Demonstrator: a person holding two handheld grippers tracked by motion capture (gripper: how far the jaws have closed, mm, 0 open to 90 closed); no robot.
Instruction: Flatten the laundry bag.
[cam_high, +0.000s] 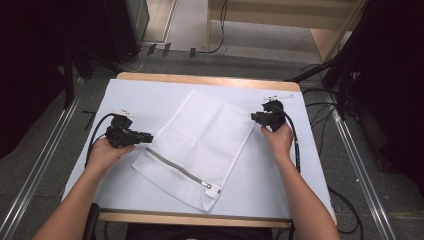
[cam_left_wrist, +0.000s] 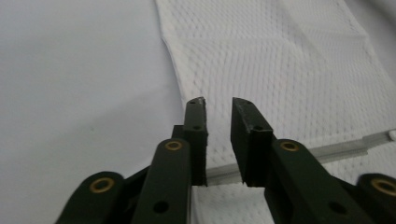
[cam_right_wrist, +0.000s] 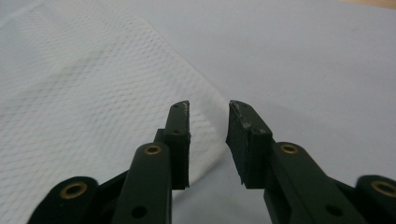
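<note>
Parted tongs (cam_left_wrist: 218, 105), mesh bag (cam_left_wrist: 280, 60) flat beneath

Your left gripper (cam_high: 148, 136) sits just off the white mesh bag's (cam_high: 200, 140) left edge, your right gripper (cam_high: 255, 116) beside its far right corner; bag lies flat on the table (cam_high: 280, 175).

White is being shown by the mesh bag (cam_high: 200, 145), patterned all over with a fine honeycomb weave, and a grey zipper (cam_high: 175, 167) is being carried along its near edge. The desk (cam_high: 280, 170) is being covered in pale blue-white, with a light wood edge at the far side. Black is being worn by the left tongs (cam_left_wrist: 218, 105) and the right tongs (cam_right_wrist: 208, 107), with brass-coloured rivets set in.
</note>
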